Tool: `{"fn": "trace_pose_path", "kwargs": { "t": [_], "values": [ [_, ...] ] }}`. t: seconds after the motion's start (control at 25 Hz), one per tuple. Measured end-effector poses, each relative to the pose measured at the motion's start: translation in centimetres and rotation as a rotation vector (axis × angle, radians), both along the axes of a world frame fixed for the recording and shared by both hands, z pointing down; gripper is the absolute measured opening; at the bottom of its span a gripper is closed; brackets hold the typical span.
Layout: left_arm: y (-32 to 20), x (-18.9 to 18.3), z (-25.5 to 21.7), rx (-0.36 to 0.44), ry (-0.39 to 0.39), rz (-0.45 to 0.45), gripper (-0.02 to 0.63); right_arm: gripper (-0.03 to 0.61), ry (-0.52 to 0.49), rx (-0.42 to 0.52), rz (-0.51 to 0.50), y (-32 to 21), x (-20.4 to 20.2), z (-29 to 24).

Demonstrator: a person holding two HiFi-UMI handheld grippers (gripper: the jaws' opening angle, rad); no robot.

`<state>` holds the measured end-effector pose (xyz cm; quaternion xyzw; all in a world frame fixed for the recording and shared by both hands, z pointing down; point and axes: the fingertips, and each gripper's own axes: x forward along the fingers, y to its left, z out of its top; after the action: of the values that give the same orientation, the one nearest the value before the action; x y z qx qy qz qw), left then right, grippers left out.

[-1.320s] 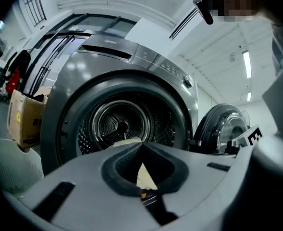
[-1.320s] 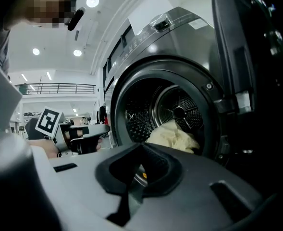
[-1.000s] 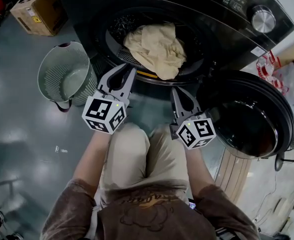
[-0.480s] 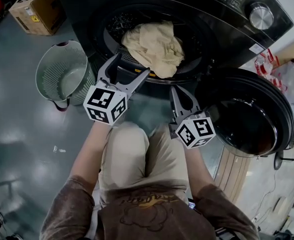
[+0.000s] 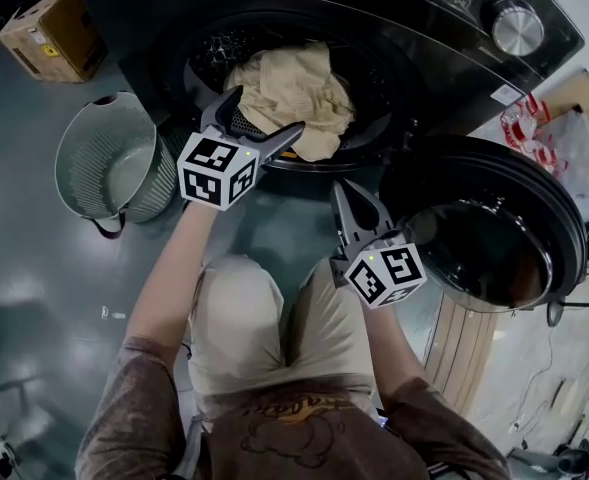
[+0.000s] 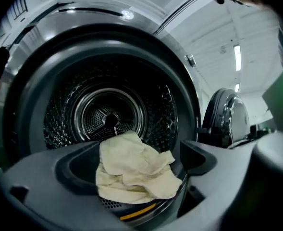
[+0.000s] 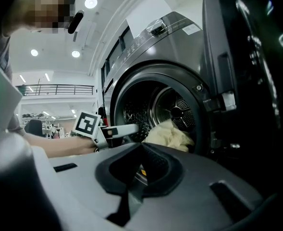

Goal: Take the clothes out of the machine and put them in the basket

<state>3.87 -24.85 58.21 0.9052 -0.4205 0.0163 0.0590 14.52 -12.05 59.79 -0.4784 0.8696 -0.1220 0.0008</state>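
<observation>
A crumpled cream cloth (image 5: 292, 93) lies in the mouth of the dark washing machine's drum (image 5: 199, 53), draped over the lower lip. My left gripper (image 5: 267, 111) is at the drum opening. Its jaws have just been opening and now stand wide, with nothing pressed between them. In the left gripper view the cloth (image 6: 134, 170) sits just ahead, between the two fingers (image 6: 76, 170). My right gripper (image 5: 350, 196) hangs back below the opening, shut and empty. The right gripper view shows its joined jaws (image 7: 141, 163), the cloth (image 7: 170, 134) and the left gripper (image 7: 119, 130). A grey-green basket (image 5: 79, 158) stands on the floor at the left.
The machine's round door (image 5: 494, 238) hangs open at the right, close beside my right gripper. A cardboard box (image 5: 44, 33) sits on the floor behind the basket. The control dial (image 5: 517, 26) is at the machine's top right. Knees (image 5: 264, 308) are just below both grippers.
My left gripper has moved forward to the drum mouth and its jaws have gone from shut to wide open. The right gripper has stayed put, and the cloth has not moved.
</observation>
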Motion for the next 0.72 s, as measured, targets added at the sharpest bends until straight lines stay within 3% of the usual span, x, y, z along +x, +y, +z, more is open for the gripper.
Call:
{"fn": "trace_pose_path", "kwargs": {
  "t": [0.36,0.72],
  "values": [
    [-8.0,2.1,3.7,-0.023,-0.185,0.0,0.528,-0.003,-0.003,-0.025,0.062,-0.1,1.8,0.8],
    [-13.4,2.1,8.2,-0.146,-0.307,0.003,0.543,-0.003,0.002,-0.048,0.111,-0.3,2.8,1.1]
  ]
}}
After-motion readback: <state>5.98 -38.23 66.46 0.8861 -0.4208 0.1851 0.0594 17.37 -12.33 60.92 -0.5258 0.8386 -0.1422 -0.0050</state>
